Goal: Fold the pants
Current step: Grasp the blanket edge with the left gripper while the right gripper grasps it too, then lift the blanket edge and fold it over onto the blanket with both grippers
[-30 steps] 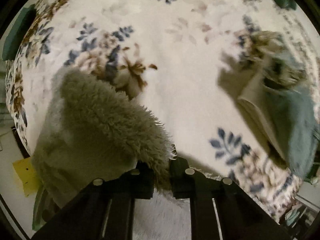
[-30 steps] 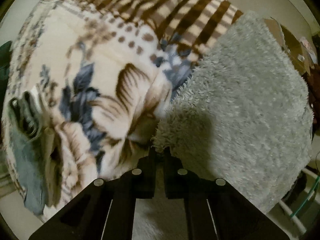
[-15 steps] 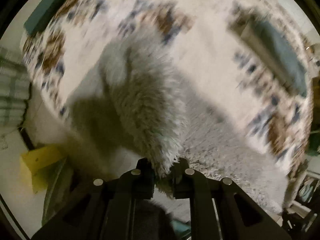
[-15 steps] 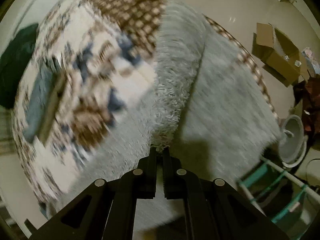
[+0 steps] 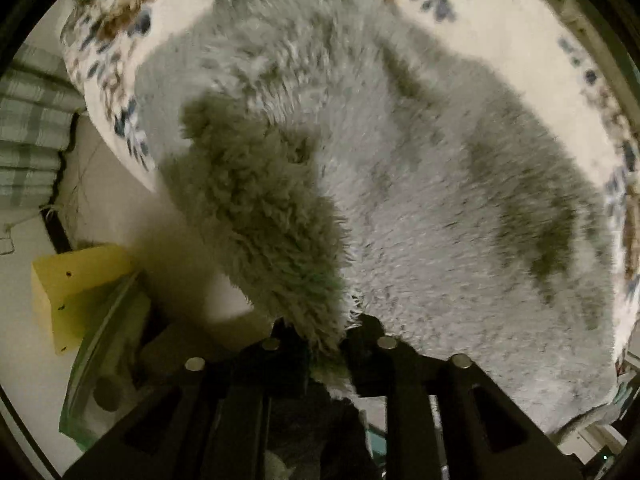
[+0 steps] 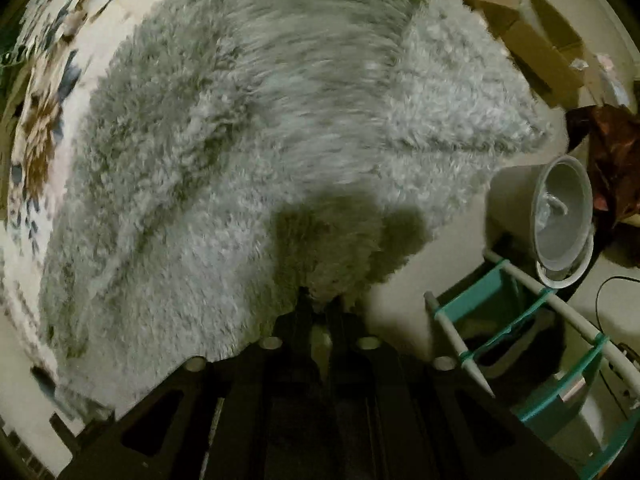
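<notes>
Pinched hard on fleece, both pairs of fingers: left gripper (image 5: 325, 330) clamped over a shaggy grey-green edge of the fleece pants (image 5: 420, 200), right gripper (image 6: 320, 306) clamped likewise on another tuft of the pants (image 6: 224, 168), jaws nearly touching through the pile in each view. Spread from the fingertips toward 12 o'clock in both wrist views, covering most of the floral blanket (image 5: 516, 36) on the bed, with a raised fold climbing from the left fingers toward 11 o'clock. Hard to name the held parts, waistband or cuff, with the pile blurred. Long axis apparently running away from both grippers toward 12 o'clock, a darker ridge crossing from 1 o'clock to 4 o'clock in the left view. Judged as mid-fold: held edge lifted at the near bedside, bulk lying ahead, so carrying forward toward 12 o'clock seems the move called for, both grippers about equally near and needing to travel level. Off the bed: yellow box (image 5: 76, 280) at 8 o'clock of the left view; cardboard boxes (image 6: 532, 36) at 2 o'clock, grey bin (image 6: 560, 216) at 3 o'clock, teal rack (image 6: 520, 336) at 4 o'clock of the right view.
</notes>
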Tool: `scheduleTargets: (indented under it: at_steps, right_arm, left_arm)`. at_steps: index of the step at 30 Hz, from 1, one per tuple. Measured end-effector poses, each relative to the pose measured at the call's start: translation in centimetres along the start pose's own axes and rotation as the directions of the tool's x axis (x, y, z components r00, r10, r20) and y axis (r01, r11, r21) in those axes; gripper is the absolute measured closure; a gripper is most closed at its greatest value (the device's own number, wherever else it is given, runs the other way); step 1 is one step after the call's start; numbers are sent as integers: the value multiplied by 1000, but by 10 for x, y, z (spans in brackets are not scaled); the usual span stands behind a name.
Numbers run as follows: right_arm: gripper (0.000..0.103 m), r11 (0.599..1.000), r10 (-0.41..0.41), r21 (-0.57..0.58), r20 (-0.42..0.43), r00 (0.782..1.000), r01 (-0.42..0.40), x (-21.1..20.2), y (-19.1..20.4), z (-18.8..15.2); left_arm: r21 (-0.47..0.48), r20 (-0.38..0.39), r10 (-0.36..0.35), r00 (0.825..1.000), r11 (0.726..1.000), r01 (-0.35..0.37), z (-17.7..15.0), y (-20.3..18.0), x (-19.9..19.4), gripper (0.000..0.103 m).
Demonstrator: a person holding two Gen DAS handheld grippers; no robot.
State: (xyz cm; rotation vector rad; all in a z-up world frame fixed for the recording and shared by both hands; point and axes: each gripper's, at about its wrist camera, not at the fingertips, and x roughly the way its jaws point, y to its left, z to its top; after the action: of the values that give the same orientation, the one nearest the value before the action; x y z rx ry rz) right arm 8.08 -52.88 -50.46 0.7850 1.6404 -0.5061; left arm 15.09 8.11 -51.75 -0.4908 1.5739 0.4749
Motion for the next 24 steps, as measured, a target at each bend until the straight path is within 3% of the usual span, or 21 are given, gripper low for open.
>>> scheduleTargets:
  at_steps: [3,4,5,6,7,12,14,15,16,18,20,22,24]
  right_arm:
    - [45,999,42,-27,115,992,-39,-37,-5,-5]
    - [42,999,46,-29,163,986,-42,-49,-9,-5]
    - [37,999,53,-17,217,975,-50,-59,-15,-3]
    - [33,998,57,-1,243,968,-58,-67,-20,4]
    - [31,998,52,29,269,962,-62,-70,-28,13]
    - [33,978,57,175,307,950,-115,-60,-72,64]
    - [75,960,39,252,325,945,-126,-55,-97,70]
    - [88,948,-31,312,307,951,-70,-52,-113,73]
    - [88,929,-65,367,291,955,-48,-49,-133,73]
    - [87,905,-47,418,272,961,-74,-46,-161,71]
    - [75,898,26,415,283,959,-146,-51,-180,64]
    - [53,900,80,384,316,945,-204,-62,-188,51]
    - [51,900,128,360,323,938,-247,-62,-192,41]
  left_arm:
    - [12,86,-18,996,1000,17,0,-3,-28,71]
    - [21,113,-16,993,1000,14,1,-5,-35,54]
    - [31,141,-14,990,999,10,2,-7,-42,23]
    - [35,161,-16,987,999,11,4,-8,-47,12]
    - [36,179,-14,984,999,7,4,-10,-50,7]
    - [31,161,0,987,1000,-5,8,-9,-35,7]
    - [26,153,9,988,1000,-13,11,-9,-30,7]
    - [25,151,10,988,1000,-14,10,-8,-27,7]
    - [23,152,11,988,1000,-14,10,-8,-26,7]
    - [22,147,14,989,1000,-17,9,-7,-24,7]
    - [16,142,7,990,1000,-9,10,-5,-23,7]
    - [15,143,5,990,1000,-7,11,-3,-24,7]
    - [10,147,11,989,1000,-12,12,-1,-25,7]
